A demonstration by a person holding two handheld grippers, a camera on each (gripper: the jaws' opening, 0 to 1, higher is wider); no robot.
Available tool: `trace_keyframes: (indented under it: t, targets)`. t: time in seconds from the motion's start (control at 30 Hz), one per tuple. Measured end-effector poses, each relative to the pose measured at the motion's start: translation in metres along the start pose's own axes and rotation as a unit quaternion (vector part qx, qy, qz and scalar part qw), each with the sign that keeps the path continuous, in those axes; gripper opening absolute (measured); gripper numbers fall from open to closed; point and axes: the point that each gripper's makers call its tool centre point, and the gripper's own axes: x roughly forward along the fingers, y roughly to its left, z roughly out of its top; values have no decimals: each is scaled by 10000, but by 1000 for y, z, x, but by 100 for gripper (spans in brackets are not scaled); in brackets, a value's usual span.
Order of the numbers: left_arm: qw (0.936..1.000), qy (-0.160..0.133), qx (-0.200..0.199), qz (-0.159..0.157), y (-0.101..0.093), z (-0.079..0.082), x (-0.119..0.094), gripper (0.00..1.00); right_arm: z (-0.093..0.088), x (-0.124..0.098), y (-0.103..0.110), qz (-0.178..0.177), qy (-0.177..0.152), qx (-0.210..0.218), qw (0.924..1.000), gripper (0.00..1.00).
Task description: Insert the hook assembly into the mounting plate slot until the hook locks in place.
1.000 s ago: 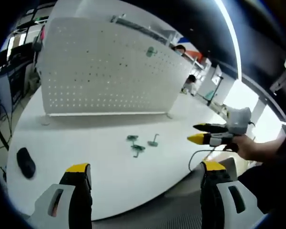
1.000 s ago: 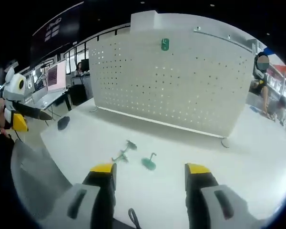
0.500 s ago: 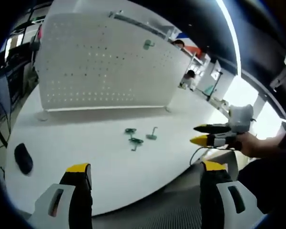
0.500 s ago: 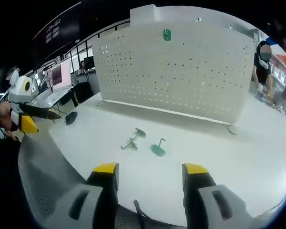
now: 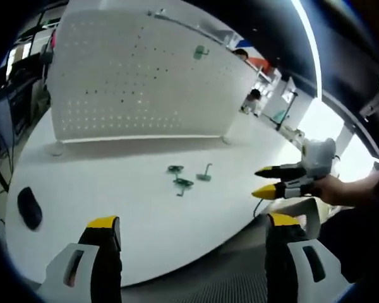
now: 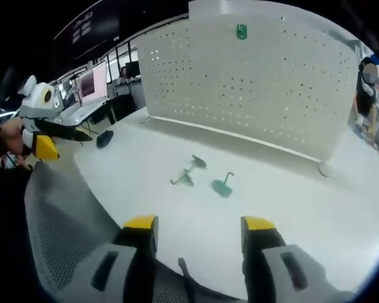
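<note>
On the white table (image 6: 316, 214), small green plastic hooks (image 6: 222, 185) lie loose before the white perforated pegboard (image 6: 284, 82); my left tongs (image 5: 192, 228) and right tongs (image 6: 199, 226) gape empty. Reach low, pinch one hook squarely by its stem

You had a white bench (image 5: 114, 208) carrying three green hooks (image 5: 188, 179) loose mid-surface, two close together, one just beside. Upright white pegboard (image 6: 259, 76) stood at the far edge; black mouse (image 5: 29, 207) sat well apart.
</note>
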Motion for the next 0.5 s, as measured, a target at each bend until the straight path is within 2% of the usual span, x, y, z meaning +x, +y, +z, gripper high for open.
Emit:
trace_keyframes:
  t: [0.2, 0.33, 0.43, 0.5]
  targets:
    - [10000, 76, 19, -35, 0, -1, 5, 96, -7, 22, 13, 354, 265, -289, 9986, 49]
    - [9999, 115, 31, -48, 0, 0, 8, 96, -7, 44, 24, 695, 374, -507, 9956, 45]
    - [9999, 136, 35, -66, 0, 0, 9, 96, -9, 60, 29, 856, 527, -533, 9935, 44]
    - [9999, 143, 48, -59, 0, 1, 9, 96, -10, 69, 30, 913, 644, -743, 9910, 44]
